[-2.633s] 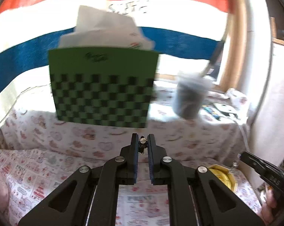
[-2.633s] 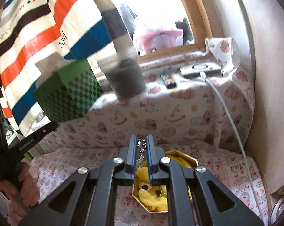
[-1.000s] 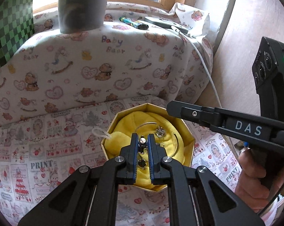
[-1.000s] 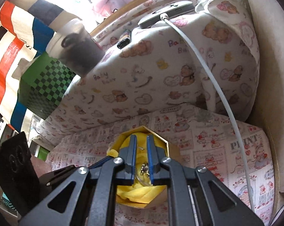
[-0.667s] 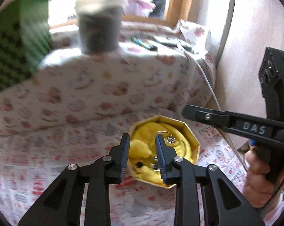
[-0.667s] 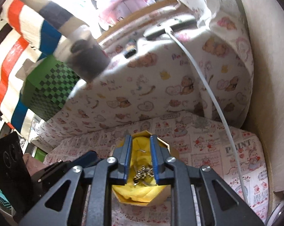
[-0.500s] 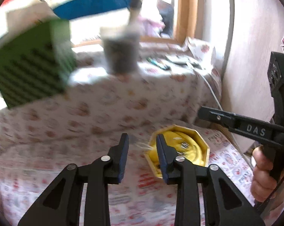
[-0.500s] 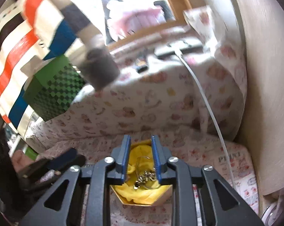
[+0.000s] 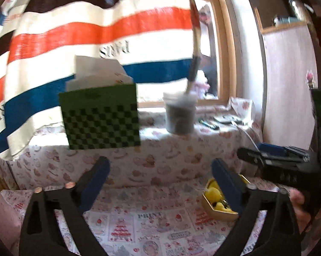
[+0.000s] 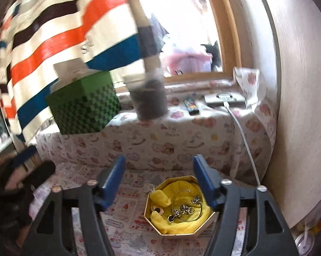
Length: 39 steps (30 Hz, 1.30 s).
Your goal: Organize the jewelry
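My left claw [image 9: 159, 176] stood wide open, its two blue-padded fingers [image 9: 96, 176] spread far apart and holding nothing. It hung above the counter [image 9: 139, 224], which was covered in a cloth printed with small red and pink pictures. My right claw [image 10: 160, 178] was likewise spread wide and empty, raised above the same printed cloth.

The jewelry [image 10: 182, 210], a cluster of small silver pieces with a thin wire hoop, lay inside an octagonal gold-rimmed box [image 10: 152, 221] lined with crumpled yellow fabric [image 10: 160, 196]. In the right wrist view the box sat on the counter below the claw, nearer its right finger, whose tip overlapped the box's right rim. In the left wrist view the same box [image 9: 216, 210] showed low on the right, partly hidden behind my left claw's right finger, with the dark body of the other gripper [image 9: 273, 163] above it.

Behind the counter rose a higher ledge under a cloth printed with bears. On it stood a green checkered tissue box [image 10: 83, 104] with white tissue sticking out, and beside that a translucent cup [image 10: 148, 98] with dark contents. Farther right lay a small dark lighter-like object [image 10: 191, 105] and a flat white device [image 10: 224, 98] with a white cable [image 10: 243, 140] running down. A striped red, blue, brown and white curtain [image 9: 75, 42] hung behind, next to a wooden window frame [image 10: 226, 27].
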Available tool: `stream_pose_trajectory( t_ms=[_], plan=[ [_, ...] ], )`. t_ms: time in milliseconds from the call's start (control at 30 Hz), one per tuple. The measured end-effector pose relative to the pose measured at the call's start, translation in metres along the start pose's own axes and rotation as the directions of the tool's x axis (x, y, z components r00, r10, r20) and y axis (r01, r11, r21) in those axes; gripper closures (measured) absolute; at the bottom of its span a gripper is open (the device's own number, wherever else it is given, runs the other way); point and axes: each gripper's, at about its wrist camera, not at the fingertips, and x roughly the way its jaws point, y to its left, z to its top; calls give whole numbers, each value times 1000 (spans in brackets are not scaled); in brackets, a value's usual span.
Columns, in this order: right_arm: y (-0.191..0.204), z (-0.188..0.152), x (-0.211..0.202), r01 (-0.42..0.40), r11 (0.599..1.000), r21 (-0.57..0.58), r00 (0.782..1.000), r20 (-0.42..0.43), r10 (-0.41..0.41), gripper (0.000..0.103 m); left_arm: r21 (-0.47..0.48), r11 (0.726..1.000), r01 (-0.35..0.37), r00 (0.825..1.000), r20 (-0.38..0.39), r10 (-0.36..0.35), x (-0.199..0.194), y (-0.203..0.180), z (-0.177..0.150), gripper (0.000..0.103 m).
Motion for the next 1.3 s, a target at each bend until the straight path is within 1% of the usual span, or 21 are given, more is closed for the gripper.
stream_pose_trajectory(
  t_ms=[33, 67, 100, 133, 200, 267, 400, 500, 533, 600, 667, 833, 900, 967, 1033, 1100, 1200, 1300],
  plan=[
    [3, -3, -3, 4, 1000, -8, 1000, 18, -3, 27, -9, 1000, -13, 1000, 15, 13, -2, 4, -3, 3],
    [7, -7, -5, 5, 1000, -14, 999, 42, -5, 21, -18, 1000, -22, 999, 23, 22, -3, 7, -5, 3],
    [8, -12, -7, 5, 1000, -15, 998, 59, -4, 17, -25, 999, -29, 999, 29, 30, -5, 11, -8, 3],
    [9, -17, -9, 1, 1000, -13, 997, 80, 0, 14, -28, 999, -36, 999, 35, 37, -6, 15, -11, 3],
    [9, -27, -10, -4, 1000, -2, 992, 124, 4, 0, -30, 998, -55, 997, 45, 56, -7, 21, -19, 3],
    [9, -33, -9, -2, 1000, 7, 990, 140, 1, 0, -26, 997, -77, 996, 52, 78, -6, 27, -26, 2],
    [11, -44, -4, -12, 1000, 15, 990, 140, 10, 0, -31, 994, -106, 993, 48, 107, 0, 37, -39, 1],
    [17, -53, -2, 15, 1000, -13, 990, 138, -13, 0, -51, 992, -112, 993, 41, 114, 6, 44, -48, 1],
    [19, -55, -1, 24, 1000, -18, 991, 134, -21, 0, -35, 992, -122, 991, 49, 124, 9, 44, -52, 1],
    [23, -58, 5, 34, 999, -25, 993, 113, -31, 0, -2, 988, -153, 988, 37, 153, 16, 44, -58, 1],
    [24, -61, 9, 43, 998, -34, 995, 97, -39, 0, -11, 990, -141, 990, 18, 141, 20, 46, -62, 1],
    [24, -65, 12, 87, 996, -36, 990, 113, -82, 0, -3, 990, -143, 990, 15, 143, 20, 41, -68, 1],
    [22, -66, 13, 108, 994, -25, 987, 118, -105, 0, -17, 990, -139, 990, -5, 139, 21, 40, -69, 1],
    [19, -66, 15, 123, 992, -13, 987, 105, -120, 0, -48, 988, -145, 989, -36, 144, 26, 42, -70, 1],
    [16, -65, 18, 127, 992, -1, 988, 89, -126, 0, -60, 985, -161, 986, -60, 158, 31, 45, -70, 1],
    [16, -64, 22, 140, 990, -6, 988, 66, -139, 0, -57, 981, -183, 982, -57, 180, 31, 44, -71, 1],
    [20, -63, 27, 149, 989, -26, 988, 50, -147, 0, -43, 984, -175, 983, -60, 172, 32, 41, -71, 1],
    [25, -65, 22, 166, 985, -47, 984, 79, -162, 0, -47, 984, -170, 984, -59, 167, 32, 42, -71, 1]
  ],
)
